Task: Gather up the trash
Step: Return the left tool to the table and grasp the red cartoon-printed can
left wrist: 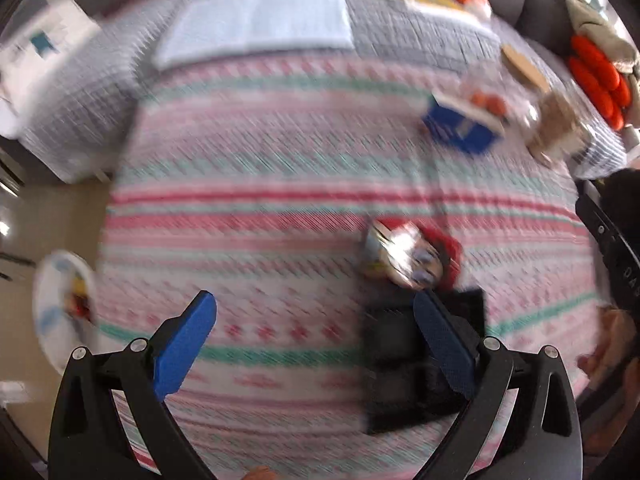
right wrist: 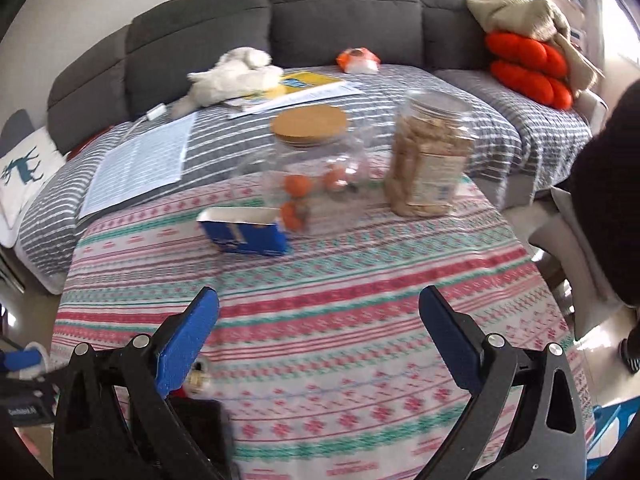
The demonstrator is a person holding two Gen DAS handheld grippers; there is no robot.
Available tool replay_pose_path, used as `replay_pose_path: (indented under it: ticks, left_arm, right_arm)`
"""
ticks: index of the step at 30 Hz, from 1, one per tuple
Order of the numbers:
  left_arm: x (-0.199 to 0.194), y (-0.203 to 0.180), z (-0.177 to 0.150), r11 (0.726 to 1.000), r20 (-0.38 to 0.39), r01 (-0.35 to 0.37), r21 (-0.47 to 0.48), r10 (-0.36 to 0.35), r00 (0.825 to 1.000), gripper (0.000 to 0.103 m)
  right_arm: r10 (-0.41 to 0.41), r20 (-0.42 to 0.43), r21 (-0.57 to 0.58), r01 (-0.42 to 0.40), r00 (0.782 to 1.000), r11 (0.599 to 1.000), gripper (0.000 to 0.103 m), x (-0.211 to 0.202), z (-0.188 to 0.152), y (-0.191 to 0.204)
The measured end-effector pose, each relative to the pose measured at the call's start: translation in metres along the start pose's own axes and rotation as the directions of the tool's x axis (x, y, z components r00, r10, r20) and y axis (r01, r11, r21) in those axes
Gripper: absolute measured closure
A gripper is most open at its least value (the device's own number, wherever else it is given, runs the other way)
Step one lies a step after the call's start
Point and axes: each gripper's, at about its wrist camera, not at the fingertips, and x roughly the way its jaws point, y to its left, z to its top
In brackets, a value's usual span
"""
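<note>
Bare tablecloth [right wrist: 320,312] lies ahead; blue box [right wrist: 248,232] and jars [right wrist: 428,152] block beyond.

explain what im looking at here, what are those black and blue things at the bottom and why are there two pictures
Those are two hand-held claws; a person carries one in each hand. Each picture comes from a camera on one claw, looking out between its blue fingers. The left claw and the right claw are both open and hold nothing. Below them is a table under a patterned tablecloth. On it lie a blue carton, a clear jar with a cork lid, a plastic jar of biscuits, a crumpled shiny wrapper and a black object, too blurred to name. A grey sofa stands behind.
</note>
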Motion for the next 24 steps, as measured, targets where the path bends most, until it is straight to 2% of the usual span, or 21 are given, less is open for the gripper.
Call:
replay_pose_path:
  ticks: [1, 2, 5, 9, 14, 17, 20, 21, 22, 24]
  left_arm:
    - [0.007, -0.002, 0.002, 0.997, -0.043, 0.065, -0.032, -0.066, 0.997, 0.007]
    - [0.011, -0.003, 0.003, 0.994, -0.054, 0.095, -0.055, -0.098, 0.994, 0.007]
    - [0.022, -0.007, 0.007, 0.983, -0.076, 0.135, -0.121, -0.145, 0.986, 0.007]
    - [0.041, -0.012, 0.016, 0.950, -0.103, 0.228, -0.215, -0.254, 0.962, 0.007]
    - [0.060, -0.030, 0.028, 0.931, -0.112, 0.257, -0.260, -0.294, 0.949, 0.007]
    - [0.068, -0.038, 0.037, 0.917, -0.078, 0.283, -0.283, -0.316, 0.946, 0.007]
    - [0.051, -0.047, 0.049, 0.907, 0.068, 0.349, -0.237, -0.343, 0.937, 0.007]
    - [0.042, -0.051, 0.054, 0.910, 0.114, 0.358, -0.209, -0.340, 0.933, 0.007]
    - [0.038, -0.055, 0.056, 0.917, 0.126, 0.352, -0.189, -0.332, 0.935, 0.007]
    - [0.036, -0.060, 0.059, 0.943, 0.113, 0.295, -0.155, -0.280, 0.953, 0.007]
  right_arm:
    - [0.000, -0.007, -0.002, 0.000, 1.000, 1.000, 0.007, 0.001, -0.001, -0.004]
    - [0.000, -0.012, -0.003, 0.000, 1.000, 1.000, 0.007, 0.002, -0.002, -0.008]
    - [0.005, -0.023, -0.008, -0.006, 1.000, 1.000, 0.007, 0.004, -0.004, -0.019]
    - [0.011, -0.037, -0.016, -0.012, 0.999, 1.000, 0.007, 0.009, -0.006, -0.030]
    - [0.018, -0.074, -0.009, -0.019, 0.997, 1.000, 0.007, 0.019, -0.008, -0.047]
    - [0.016, -0.088, 0.001, -0.016, 0.996, 1.000, 0.007, 0.023, -0.008, -0.059]
    - [0.020, -0.097, 0.025, -0.018, 0.995, 1.000, 0.007, 0.026, -0.005, -0.072]
    - [0.023, -0.098, 0.032, -0.020, 0.995, 0.999, 0.007, 0.026, -0.004, -0.075]
    - [0.028, -0.097, 0.045, -0.023, 0.995, 0.999, 0.007, 0.027, -0.002, -0.080]
    - [0.031, -0.094, 0.068, -0.024, 0.995, 0.997, 0.007, 0.028, 0.000, -0.089]
